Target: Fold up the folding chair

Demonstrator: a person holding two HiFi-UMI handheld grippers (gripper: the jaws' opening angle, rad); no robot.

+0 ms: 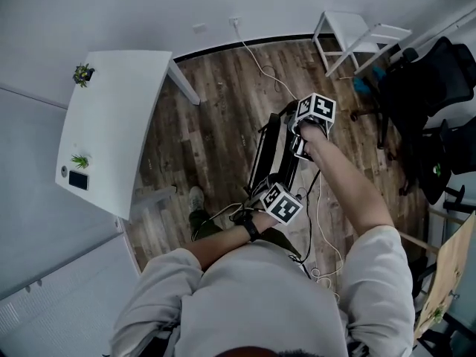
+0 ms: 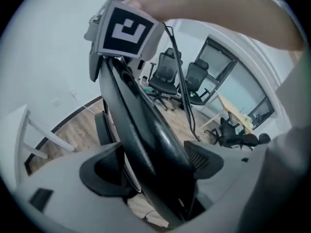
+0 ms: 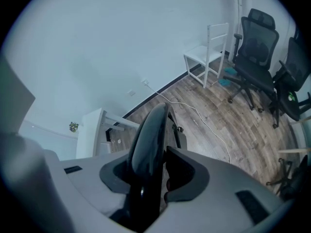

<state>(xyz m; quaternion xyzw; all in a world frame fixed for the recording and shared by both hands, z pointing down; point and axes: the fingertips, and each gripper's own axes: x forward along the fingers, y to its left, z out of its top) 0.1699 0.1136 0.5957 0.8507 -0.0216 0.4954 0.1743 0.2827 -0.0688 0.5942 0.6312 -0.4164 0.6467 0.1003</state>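
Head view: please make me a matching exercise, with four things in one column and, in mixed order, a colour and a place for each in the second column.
Things:
1. folding chair
2. table
3. office chairs
4. cable

Colour and place:
a. white, lying on the wooden floor near the wall
b. black, at the right edge of the view
c. white, at the left, bearing two small plants
d. black, in the middle of the view

Right pairs: 1-d, 2-c, 3-b, 4-a.

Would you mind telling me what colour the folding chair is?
The folding chair is glossy black, clearest in the right gripper view.
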